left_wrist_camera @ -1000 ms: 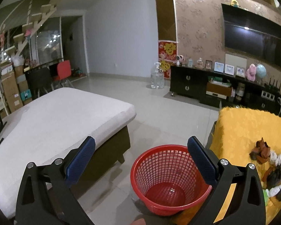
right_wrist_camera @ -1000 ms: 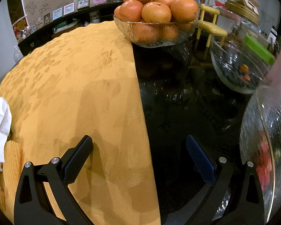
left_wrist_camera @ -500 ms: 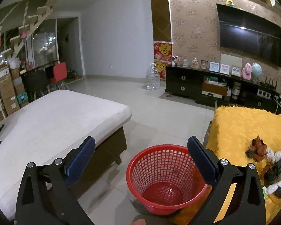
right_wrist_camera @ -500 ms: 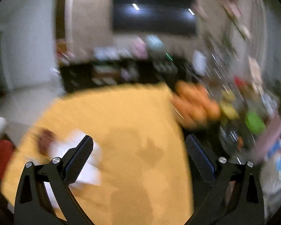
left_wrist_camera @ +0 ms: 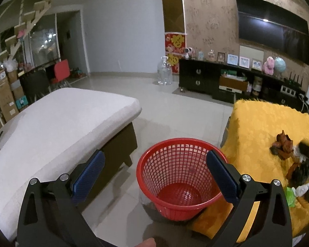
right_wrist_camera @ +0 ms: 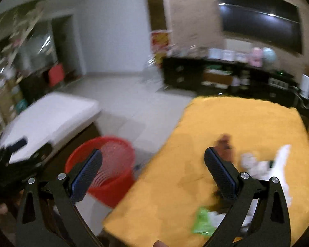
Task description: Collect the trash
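A red mesh basket (left_wrist_camera: 176, 177) stands empty on the tiled floor beside the yellow-clothed table (left_wrist_camera: 255, 123). My left gripper (left_wrist_camera: 154, 170) hovers open above the basket's near side, holding nothing. Trash lies on the cloth at the right: a brown crumpled scrap (left_wrist_camera: 282, 143), dark peels and white paper (left_wrist_camera: 302, 173). The right wrist view is blurred: my right gripper (right_wrist_camera: 153, 168) is open over the table's left edge, with the basket (right_wrist_camera: 105, 162) at lower left, white crumpled paper (right_wrist_camera: 263, 162), the brown scrap (right_wrist_camera: 224, 142) and a green scrap (right_wrist_camera: 201, 221) on the cloth.
A white-cushioned bench (left_wrist_camera: 57, 123) fills the left, close to the basket. A black TV cabinet (left_wrist_camera: 226, 82) with ornaments runs along the far wall, with a clear water jug (left_wrist_camera: 164, 74) beside it. Open tiled floor (left_wrist_camera: 175, 107) lies between.
My right gripper has swung fast from the fruit bowl end of the table leftward to face the trash and basket. The left gripper has drifted slightly, staying open over the basket.
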`<state>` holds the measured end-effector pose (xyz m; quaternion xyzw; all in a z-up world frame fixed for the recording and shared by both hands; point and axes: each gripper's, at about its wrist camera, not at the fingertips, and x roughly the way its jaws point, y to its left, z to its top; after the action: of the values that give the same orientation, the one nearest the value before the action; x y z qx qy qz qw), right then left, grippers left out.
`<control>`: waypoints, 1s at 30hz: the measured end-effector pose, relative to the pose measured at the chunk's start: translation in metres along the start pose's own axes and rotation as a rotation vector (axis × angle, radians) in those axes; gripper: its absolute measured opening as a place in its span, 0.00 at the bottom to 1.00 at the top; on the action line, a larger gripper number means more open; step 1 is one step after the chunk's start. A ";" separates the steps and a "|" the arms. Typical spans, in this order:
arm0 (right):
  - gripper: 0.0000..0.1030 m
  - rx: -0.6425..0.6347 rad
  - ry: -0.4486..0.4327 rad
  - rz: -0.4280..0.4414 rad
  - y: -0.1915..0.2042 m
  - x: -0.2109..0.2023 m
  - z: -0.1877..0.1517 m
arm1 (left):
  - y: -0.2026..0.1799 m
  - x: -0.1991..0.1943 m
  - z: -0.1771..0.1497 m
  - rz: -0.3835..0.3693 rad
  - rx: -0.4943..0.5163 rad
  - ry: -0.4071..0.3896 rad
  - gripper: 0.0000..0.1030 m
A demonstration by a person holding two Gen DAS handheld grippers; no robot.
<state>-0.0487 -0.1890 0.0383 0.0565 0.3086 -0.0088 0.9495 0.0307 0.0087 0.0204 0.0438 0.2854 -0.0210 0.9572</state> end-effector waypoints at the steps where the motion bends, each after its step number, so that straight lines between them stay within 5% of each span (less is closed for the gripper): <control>1: 0.94 -0.029 0.020 0.009 0.011 0.004 -0.004 | 0.000 0.001 -0.001 -0.005 -0.002 0.005 0.92; 11: 0.94 -0.010 -0.001 0.049 0.011 0.028 -0.001 | -0.007 0.007 -0.001 -0.064 -0.001 0.025 0.92; 30: 0.94 -0.031 -0.025 0.075 0.021 0.035 -0.002 | -0.007 -0.002 -0.007 -0.032 0.001 0.005 0.92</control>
<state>-0.0206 -0.1672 0.0184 0.0531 0.2946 0.0309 0.9537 0.0248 0.0028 0.0148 0.0396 0.2886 -0.0364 0.9559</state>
